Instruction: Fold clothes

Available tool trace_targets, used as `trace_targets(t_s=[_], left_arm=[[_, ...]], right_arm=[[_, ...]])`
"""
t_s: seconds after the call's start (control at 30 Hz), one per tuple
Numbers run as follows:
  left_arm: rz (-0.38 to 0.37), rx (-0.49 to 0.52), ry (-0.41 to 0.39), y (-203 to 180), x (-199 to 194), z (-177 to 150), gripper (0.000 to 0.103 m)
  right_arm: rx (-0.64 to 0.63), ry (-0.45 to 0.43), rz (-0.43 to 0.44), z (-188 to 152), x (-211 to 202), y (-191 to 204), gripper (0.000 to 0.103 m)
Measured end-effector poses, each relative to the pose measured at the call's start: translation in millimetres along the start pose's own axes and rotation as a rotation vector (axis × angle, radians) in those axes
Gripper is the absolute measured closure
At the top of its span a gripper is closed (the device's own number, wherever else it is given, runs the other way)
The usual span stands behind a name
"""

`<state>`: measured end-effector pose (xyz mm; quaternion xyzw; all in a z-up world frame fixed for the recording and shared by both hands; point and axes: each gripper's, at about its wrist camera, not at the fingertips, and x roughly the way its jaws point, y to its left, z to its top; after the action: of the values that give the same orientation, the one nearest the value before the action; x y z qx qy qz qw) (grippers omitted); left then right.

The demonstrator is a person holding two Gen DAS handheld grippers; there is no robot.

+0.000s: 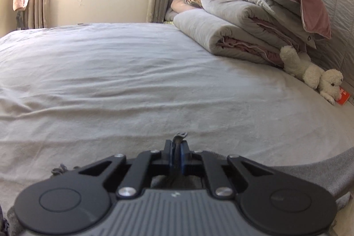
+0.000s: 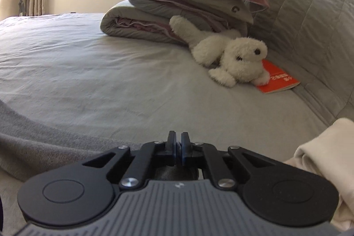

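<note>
L gripper (image 1: 176,143) clamping shut on grey knit garment (image 1: 320,171) edge, tuft poking out | R gripper (image 2: 178,138) pressing closed, hold hidden, can't tell | garment draping between both over pale grey bedsheet (image 1: 132,81), mostly cut off, axis unclear | cream cloth (image 2: 320,147) lying right.

The left gripper (image 1: 176,143) points level and forward with its jaws pinched together on a thin fold of grey cloth (image 1: 180,135), while the right gripper (image 2: 178,139) sits level too, jaws pressed closed.
</note>
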<state>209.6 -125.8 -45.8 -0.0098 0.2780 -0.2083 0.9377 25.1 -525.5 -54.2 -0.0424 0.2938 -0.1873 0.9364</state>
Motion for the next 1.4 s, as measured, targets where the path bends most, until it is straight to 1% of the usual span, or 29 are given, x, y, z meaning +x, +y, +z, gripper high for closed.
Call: trace_targets(t_s=[0.07, 0.13, 0.2, 0.27, 0.37, 0.4, 0.47, 0.5, 0.57, 0.63, 0.77, 0.9, 0.97, 1.0, 1.07, 1.17, 1.23, 1.3, 1.33, 1.37, 1.4], left_arm=[[0.025, -0.018, -0.04, -1, 0, -1, 0.099], [0.059, -0.027, -0.066, -2, 2, -2, 0.099], [0.074, -0.04, -0.03, -1, 11, -3, 0.099], [0.084, -0.027, 0.025, -2, 22, -5, 0.098], [0.095, -0.004, 0.051, -5, 24, -2, 0.095], [0.1, 0.008, 0.053, -7, 23, -1, 0.093], [0.101, 0.036, 0.044, -12, 16, 1, 0.084], [0.093, 0.043, 0.037, -14, 11, 1, 0.081], [0.045, 0.056, 0.019, -22, -3, 1, 0.073], [-0.012, 0.07, 0.008, -34, -16, -2, 0.067], [-0.177, 0.123, -0.006, -67, -43, -15, 0.066], [-0.333, 0.233, -0.032, -110, -67, -33, 0.066], [-0.396, 0.309, -0.029, -131, -74, -42, 0.066], [-0.415, 0.355, -0.024, -142, -74, -47, 0.066], [-0.444, 0.449, -0.01, -163, -73, -57, 0.066], [-0.447, 0.546, 0.01, -187, -65, -70, 0.066], [-0.426, 0.58, 0.025, -199, -56, -76, 0.066], [-0.414, 0.59, 0.035, -205, -49, -77, 0.066], [-0.41, 0.591, 0.039, -207, -46, -77, 0.066], [-0.406, 0.591, 0.046, -209, -43, -77, 0.068], [-0.401, 0.59, 0.053, -210, -41, -76, 0.071]], right_arm=[[-0.004, 0.015, -0.01, 1, 12, 0, 0.098], [-0.008, 0.029, -0.02, 3, 24, 0, 0.098], [-0.012, 0.044, -0.03, 4, 36, -1, 0.098], [-0.016, 0.058, -0.04, 5, 48, -1, 0.098], [0.007, 0.076, -0.047, 5, 56, -4, 0.097], [0.022, 0.081, -0.047, 5, 55, -5, 0.091], [0.062, 0.089, -0.041, 4, 51, -11, 0.084], [0.09, 0.091, -0.033, 5, 46, -16, 0.08], [0.145, 0.1, -0.017, 6, 35, -26, 0.074], [0.21, 0.121, 0.013, 4, 25, -36, 0.074], [0.348, 0.154, 0.058, -6, 8, -51, 0.074], [0.43, 0.139, 0.077, -18, -11, -58, 0.074], [0.444, 0.142, 0.101, -24, -17, -57, 0.074], [0.447, 0.147, 0.117, -28, -19, -56, 0.074], [0.444, 0.156, 0.156, -32, -17, -51, 0.074], [0.417, 0.144, 0.159, -31, -10, -40, 0.074], [0.414, 0.134, 0.161, -28, -3, -37, 0.074], [0.423, 0.129, 0.168, -26, 4, -35, 0.072], [0.415, 0.128, 0.16, -25, 6, -34, 0.075], [0.403, 0.127, 0.147, -24, 8, -32, 0.089], [0.393, 0.13, 0.136, -24, 8, -31, 0.097]])
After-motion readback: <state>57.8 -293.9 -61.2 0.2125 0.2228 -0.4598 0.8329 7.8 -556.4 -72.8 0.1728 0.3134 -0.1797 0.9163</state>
